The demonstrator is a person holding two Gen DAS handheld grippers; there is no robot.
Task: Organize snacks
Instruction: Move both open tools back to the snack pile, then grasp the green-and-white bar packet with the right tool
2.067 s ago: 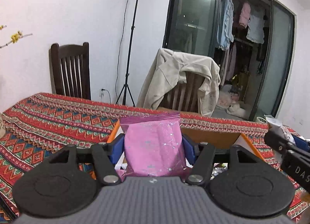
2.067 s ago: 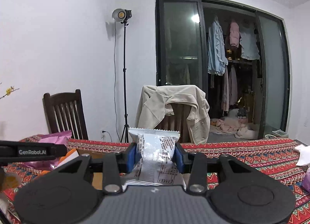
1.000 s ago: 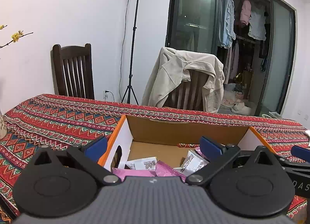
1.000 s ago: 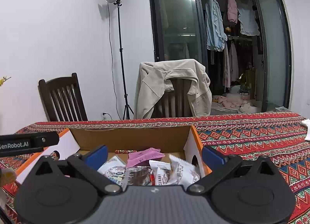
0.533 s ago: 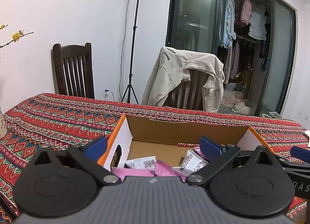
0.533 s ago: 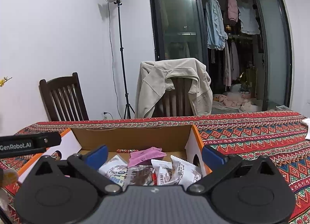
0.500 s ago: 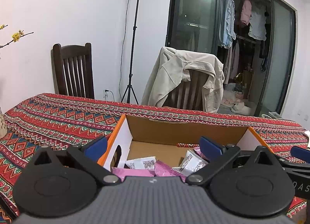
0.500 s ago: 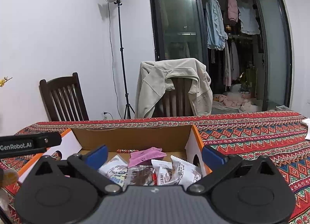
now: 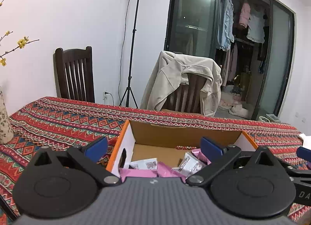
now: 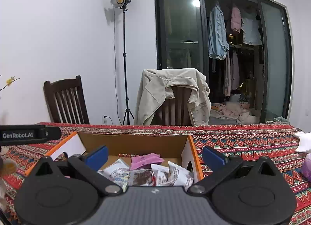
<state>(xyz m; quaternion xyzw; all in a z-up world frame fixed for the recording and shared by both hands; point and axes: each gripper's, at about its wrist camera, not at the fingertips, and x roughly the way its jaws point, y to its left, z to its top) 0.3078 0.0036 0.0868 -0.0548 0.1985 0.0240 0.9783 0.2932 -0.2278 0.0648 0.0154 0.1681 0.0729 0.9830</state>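
We have both claws hanging over the cardboard box (image 9: 186, 131), and both are spread wide with nothing between the blue pads. In the left wrist view the left claw (image 9: 153, 146) sits in the lower middle of the frame, straddling the box's near end; the box runs its long axis across the frame, its white, orange-edged end wall (image 9: 124, 147) at centre left with an oval handle cutout. Inside we see a pink packet (image 9: 138, 172) lying flat along the bottom edge of what shows, a white printed packet (image 9: 143, 164) just above it, long side running left to right, and another white packet (image 9: 191, 163) tilted up toward the right. In the right wrist view the right claw (image 10: 154, 157) frames the same box (image 10: 136, 143) from the other end, the white end wall (image 10: 187, 158) at centre right. There a pink wrapper (image 10: 145, 159) lies flat, pointing toward the upper right, on top of a heap of white packets (image 10: 114, 171) and a dark brown packet (image 10: 141, 178), all leaning against each other; another white packet (image 10: 179, 175) stands tilted against the end wall. The box rests on the patterned red surface (image 10: 243, 143), and behind it, in the middle of the frame, a beige jacket (image 10: 171, 94) drapes over a chair.
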